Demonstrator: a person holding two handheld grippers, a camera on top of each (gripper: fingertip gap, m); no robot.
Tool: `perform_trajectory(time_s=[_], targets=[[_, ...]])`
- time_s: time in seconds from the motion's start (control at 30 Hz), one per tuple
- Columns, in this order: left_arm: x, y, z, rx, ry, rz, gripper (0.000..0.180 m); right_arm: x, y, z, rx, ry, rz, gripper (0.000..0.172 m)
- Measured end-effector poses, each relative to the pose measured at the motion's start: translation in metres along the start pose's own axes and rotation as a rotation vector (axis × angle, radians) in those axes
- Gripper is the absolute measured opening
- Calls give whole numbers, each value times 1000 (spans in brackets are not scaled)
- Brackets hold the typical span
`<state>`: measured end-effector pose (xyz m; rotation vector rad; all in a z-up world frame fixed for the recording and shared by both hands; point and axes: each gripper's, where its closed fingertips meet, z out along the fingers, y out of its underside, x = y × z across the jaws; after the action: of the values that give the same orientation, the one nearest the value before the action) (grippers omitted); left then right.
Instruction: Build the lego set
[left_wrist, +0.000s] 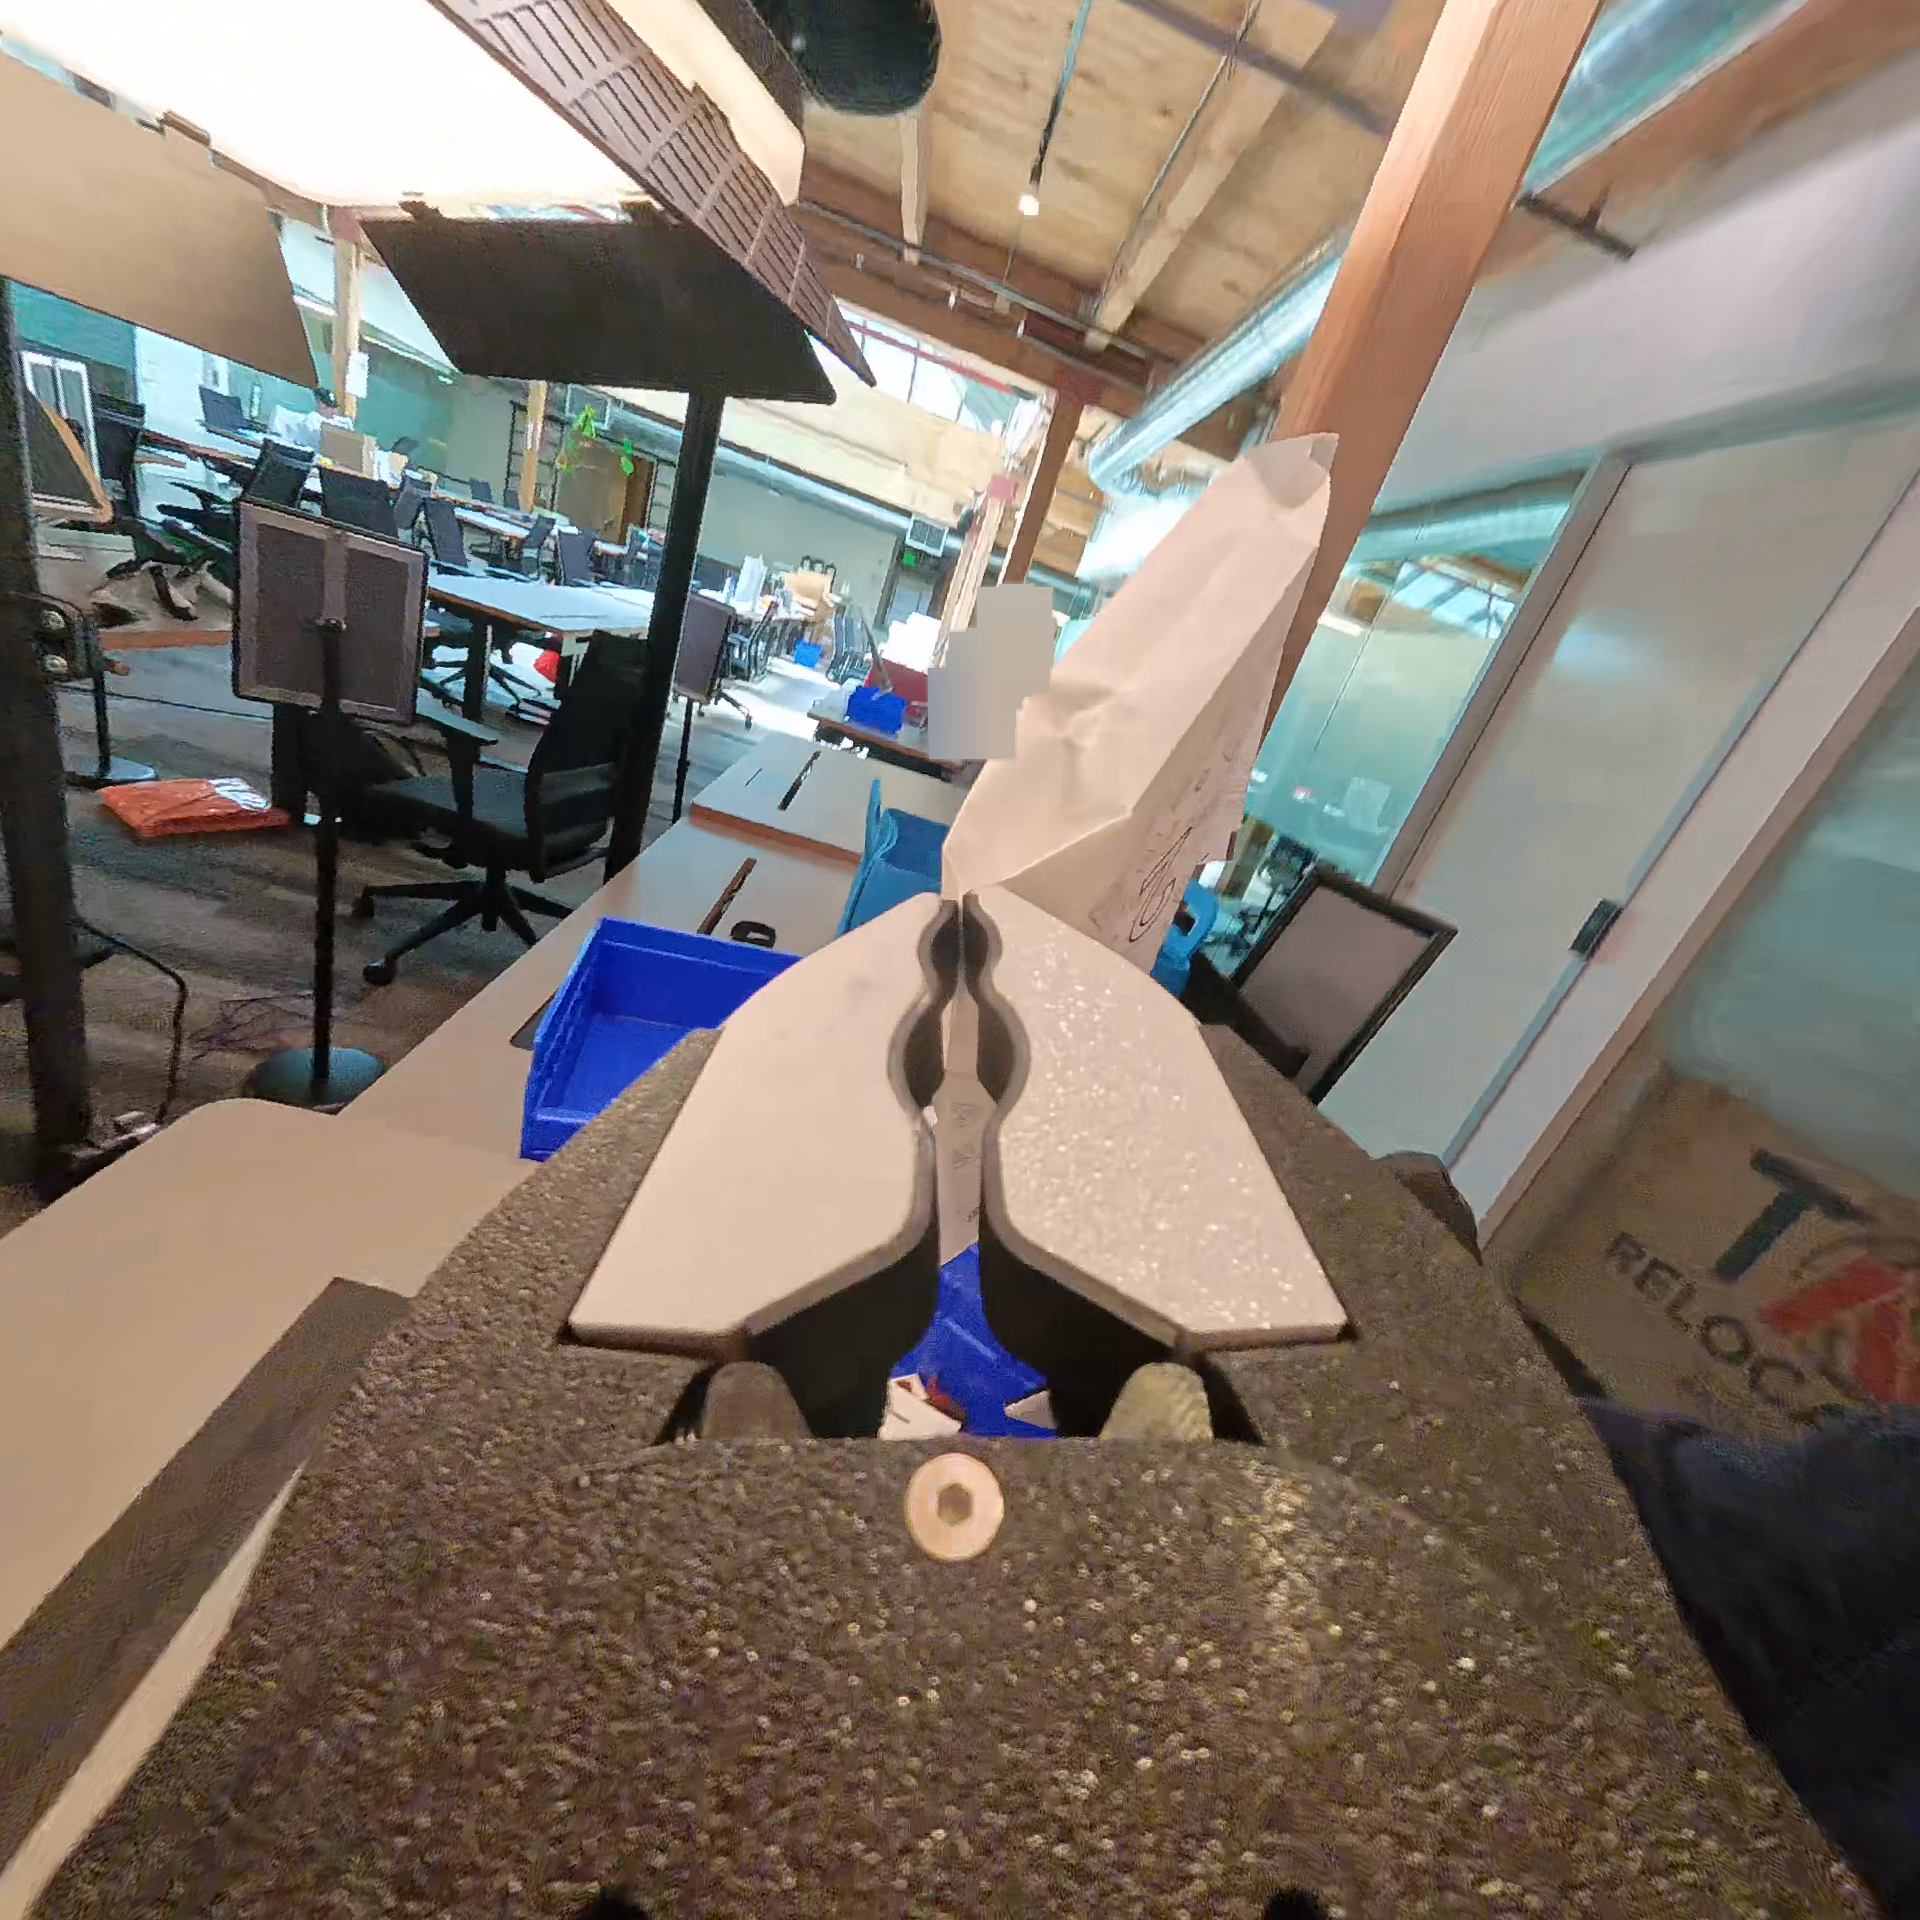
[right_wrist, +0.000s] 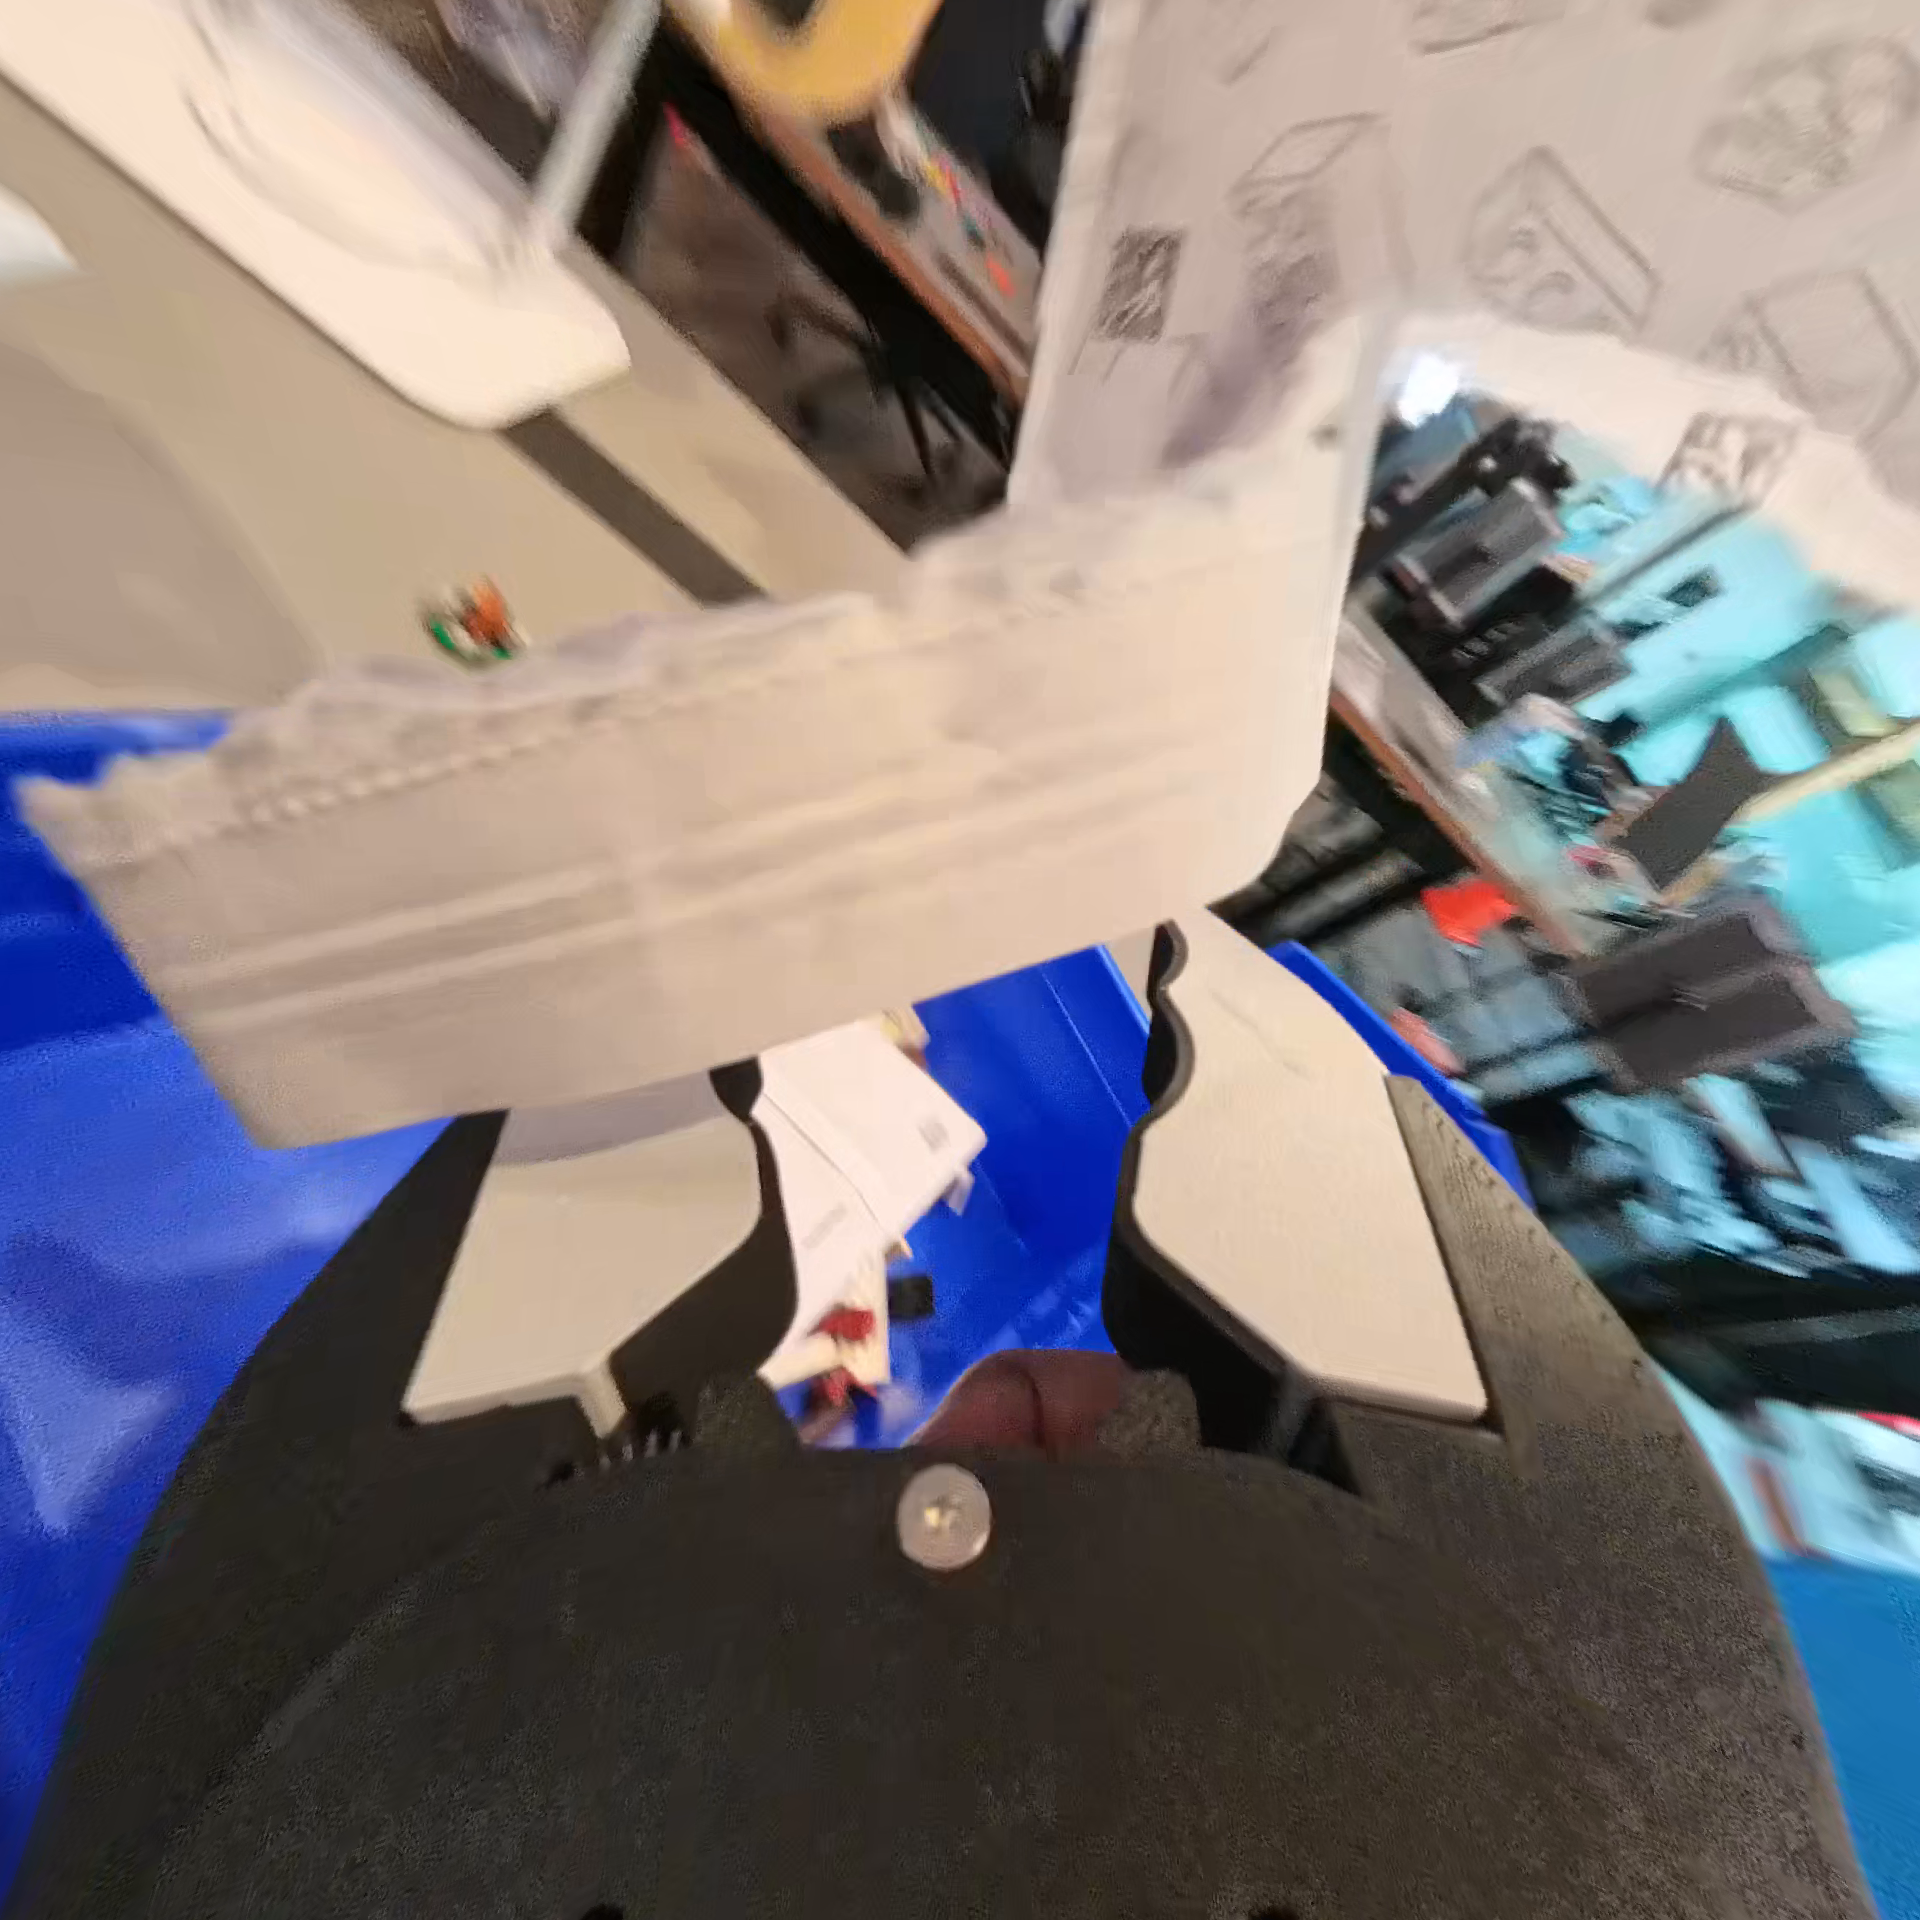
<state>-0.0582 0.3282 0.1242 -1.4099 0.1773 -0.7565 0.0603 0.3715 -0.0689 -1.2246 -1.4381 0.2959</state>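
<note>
Left wrist view: the left gripper (left_wrist: 958, 920) has its fingers clenched on a crumpled white paper bag (left_wrist: 1153, 707), which rises up and rightward above a blue plastic bin (left_wrist: 634, 1018) on the table (left_wrist: 156, 1247). Right wrist view: the right gripper (right_wrist: 935, 997) is released, fingers spread wide; the bag's blurred folded edge (right_wrist: 675, 831) lies crosswise just above them, over the bin.

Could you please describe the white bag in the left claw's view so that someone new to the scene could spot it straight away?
Find the long pale table with the blue bin on it. Above the bin's right side, the left claw is shut on a white paper bag. The bag slants up and to the right, crumpled, with thin line drawings on its side, the only white thing raised off the table.
</note>
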Motion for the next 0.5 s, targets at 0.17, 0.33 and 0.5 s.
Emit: perform_trajectory(time_s=[0.17,0.33,0.5], targets=[[-11,13,-18,208,41,-246,0,10,-38,-10,272,-275,374,66],[-27,47,-37,374,21,-475,0,15,-63,-28,414,-449,565,22],[-39,83,-54,500,-6,-630,1,26,-76,-41,453,-473,609,2]])
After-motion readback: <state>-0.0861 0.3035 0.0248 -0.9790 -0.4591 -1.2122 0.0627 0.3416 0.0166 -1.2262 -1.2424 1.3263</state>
